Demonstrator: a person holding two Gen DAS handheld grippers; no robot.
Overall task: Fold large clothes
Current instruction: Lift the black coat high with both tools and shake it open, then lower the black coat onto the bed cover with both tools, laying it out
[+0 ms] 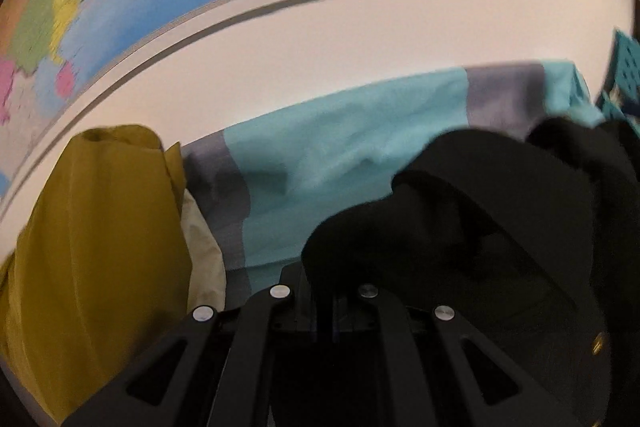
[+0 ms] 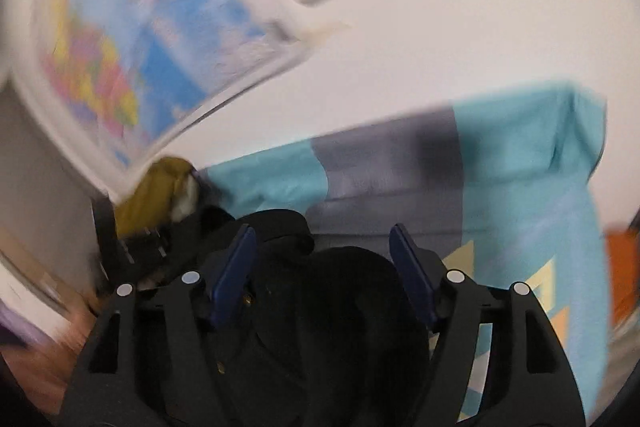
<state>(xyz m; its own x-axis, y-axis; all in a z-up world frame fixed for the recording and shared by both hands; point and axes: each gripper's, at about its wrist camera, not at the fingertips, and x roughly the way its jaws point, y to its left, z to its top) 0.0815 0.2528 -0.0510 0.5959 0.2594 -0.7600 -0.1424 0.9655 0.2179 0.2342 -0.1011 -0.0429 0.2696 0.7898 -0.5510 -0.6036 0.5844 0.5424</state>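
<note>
Cloth dominates both views: left gripper (image 1: 320, 291) has its jaws closed on the black garment (image 1: 460, 227), which bunches ahead and rightward. Right gripper (image 2: 322, 247) jaws stand apart, the black garment (image 2: 340, 307) lying loose between them.

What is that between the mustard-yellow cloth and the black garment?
In the left wrist view, a teal sheet with grey stripes stretches between the yellow cloth and the black garment; a pale cream cloth is tucked beside the yellow one.
</note>
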